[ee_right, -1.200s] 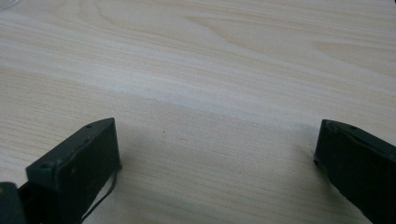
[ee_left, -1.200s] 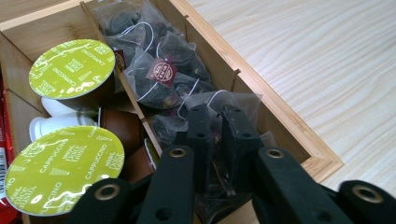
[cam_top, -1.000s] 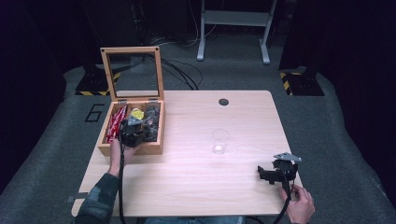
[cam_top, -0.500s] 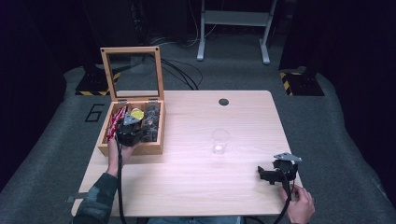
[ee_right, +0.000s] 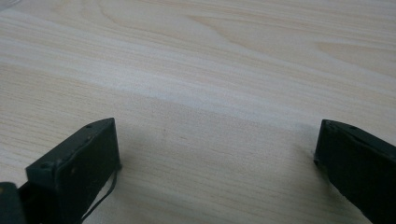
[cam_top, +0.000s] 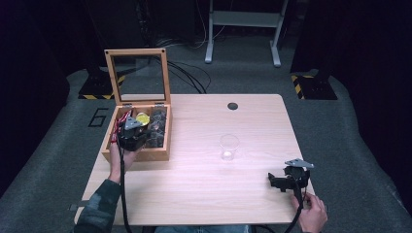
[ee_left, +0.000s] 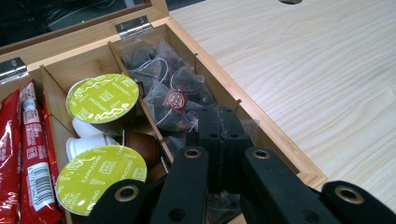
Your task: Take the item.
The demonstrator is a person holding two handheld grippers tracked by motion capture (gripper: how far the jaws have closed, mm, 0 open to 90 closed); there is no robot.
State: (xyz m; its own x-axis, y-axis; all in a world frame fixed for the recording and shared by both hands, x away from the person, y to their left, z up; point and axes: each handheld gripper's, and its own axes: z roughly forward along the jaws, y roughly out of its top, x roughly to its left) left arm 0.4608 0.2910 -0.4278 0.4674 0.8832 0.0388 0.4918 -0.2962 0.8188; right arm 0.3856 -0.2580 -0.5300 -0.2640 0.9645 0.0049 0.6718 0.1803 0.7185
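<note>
The left tongs [ee_left: 219,140] hung pressed together over the right-hand compartment of the wooden box [cam_top: 160,151]; their tips sat among the clear tea sachets [ee_left: 170,88], though any pinch was hidden; the right tongs [ee_right: 217,154] rested wide apart and empty on the counter [cam_top: 204,189].

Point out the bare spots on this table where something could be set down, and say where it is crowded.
Bare wood runs between the wooden box and the clear cup, along the near edge between the two forearms, and behind the cup up to the round hole. It is crowded inside the box, where the left claw sits shut among tea bags. The right claw rests open on the near right corner.
</note>
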